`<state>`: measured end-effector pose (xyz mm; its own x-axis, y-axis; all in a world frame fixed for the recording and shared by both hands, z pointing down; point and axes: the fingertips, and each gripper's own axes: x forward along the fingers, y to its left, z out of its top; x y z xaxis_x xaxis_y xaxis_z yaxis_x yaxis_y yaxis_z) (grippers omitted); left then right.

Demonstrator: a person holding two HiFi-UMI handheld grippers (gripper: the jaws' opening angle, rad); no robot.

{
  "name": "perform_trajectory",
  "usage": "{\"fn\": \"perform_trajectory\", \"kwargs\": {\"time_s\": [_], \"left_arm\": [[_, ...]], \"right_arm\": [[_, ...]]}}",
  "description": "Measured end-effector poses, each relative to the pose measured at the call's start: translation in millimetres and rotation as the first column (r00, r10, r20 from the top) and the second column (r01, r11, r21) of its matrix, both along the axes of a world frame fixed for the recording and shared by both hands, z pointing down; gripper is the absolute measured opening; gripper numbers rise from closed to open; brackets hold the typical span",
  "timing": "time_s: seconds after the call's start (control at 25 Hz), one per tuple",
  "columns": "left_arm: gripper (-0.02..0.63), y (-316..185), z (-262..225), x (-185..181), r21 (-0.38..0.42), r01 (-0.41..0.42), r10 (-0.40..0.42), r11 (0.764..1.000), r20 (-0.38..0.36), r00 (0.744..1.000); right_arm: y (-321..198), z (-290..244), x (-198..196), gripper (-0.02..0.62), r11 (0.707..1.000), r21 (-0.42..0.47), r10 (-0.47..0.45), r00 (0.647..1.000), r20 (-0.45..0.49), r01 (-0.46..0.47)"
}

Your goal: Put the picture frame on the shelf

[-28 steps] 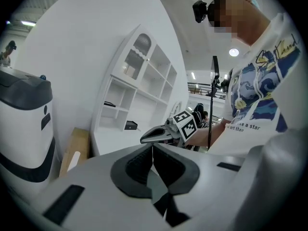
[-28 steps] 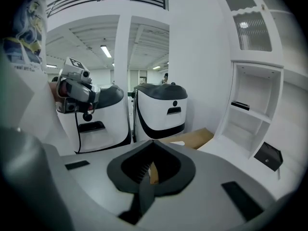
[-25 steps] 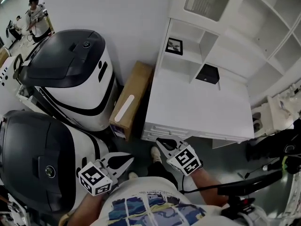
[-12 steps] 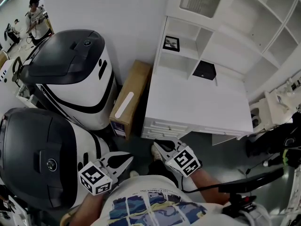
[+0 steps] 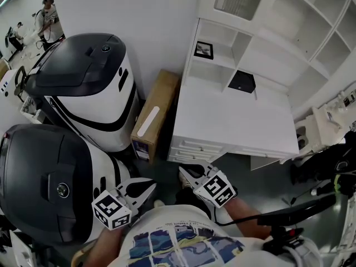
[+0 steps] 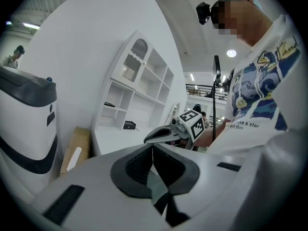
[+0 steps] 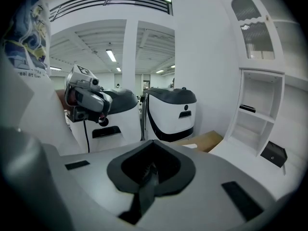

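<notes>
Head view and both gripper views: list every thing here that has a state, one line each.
picture frame: lying flat on the upper left shelf, not gripped
left hand-held gripper: shut, empty
right hand-held gripper: shut, empty
desk drawers: closed
cardboard box: closed, lying on the floor beside the desk
</notes>
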<state>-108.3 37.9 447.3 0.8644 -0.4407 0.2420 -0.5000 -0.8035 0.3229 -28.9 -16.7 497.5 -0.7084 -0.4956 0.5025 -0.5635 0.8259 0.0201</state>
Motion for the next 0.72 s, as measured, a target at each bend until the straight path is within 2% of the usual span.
{"fn": "perform_trajectory", "kwargs": {"time_s": [0.72], "left_arm": [[0.014, -3.7, 3.0, -5.8, -0.011, -0.009, 0.009, 1.0, -0.002, 1.0]], "right_arm": [[-1.8, -5.0, -18.9, 0.025, 1.0, 0.001, -0.029, 1.0, 0.011, 0.029]]}}
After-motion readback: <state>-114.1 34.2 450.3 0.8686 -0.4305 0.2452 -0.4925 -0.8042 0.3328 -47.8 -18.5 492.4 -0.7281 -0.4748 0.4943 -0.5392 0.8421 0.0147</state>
